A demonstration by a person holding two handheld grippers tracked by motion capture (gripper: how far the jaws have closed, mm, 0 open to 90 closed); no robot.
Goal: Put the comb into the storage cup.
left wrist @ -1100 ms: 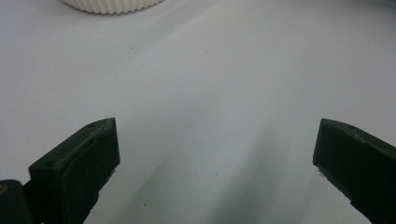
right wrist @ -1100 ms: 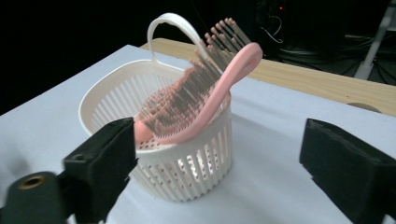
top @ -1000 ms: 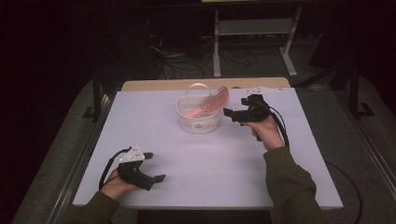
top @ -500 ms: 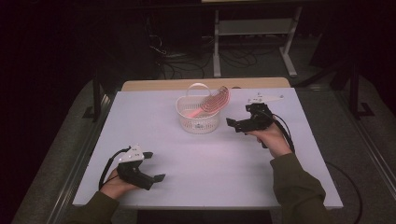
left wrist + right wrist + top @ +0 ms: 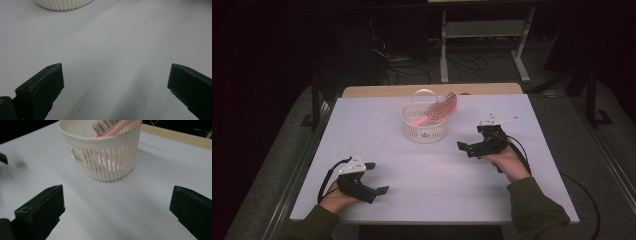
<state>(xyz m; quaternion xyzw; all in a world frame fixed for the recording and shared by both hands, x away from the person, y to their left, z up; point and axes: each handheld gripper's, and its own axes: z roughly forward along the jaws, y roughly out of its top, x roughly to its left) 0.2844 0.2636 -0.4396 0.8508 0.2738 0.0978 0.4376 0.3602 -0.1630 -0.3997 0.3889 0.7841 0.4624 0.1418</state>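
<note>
Leaning over the rim of the white basket (image 5: 424,125), the pink brush (image 5: 437,111) may tip out or topple the light basket if bumped. Right tool (image 5: 472,148), released with nothing between its jaws, sits just right of the basket; left tool (image 5: 374,181), equally released, rests well apart on the counter (image 5: 432,190).

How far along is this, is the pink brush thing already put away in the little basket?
Looks mostly done: the pink brush leans inside the white basket, its head poking over the rim. In hand: nothing. The right tongs sit open and empty on the table beside the basket, their jaws having just been opening; the left tongs rest open near the front edge. Little seems left, as far as I can tell.
</note>
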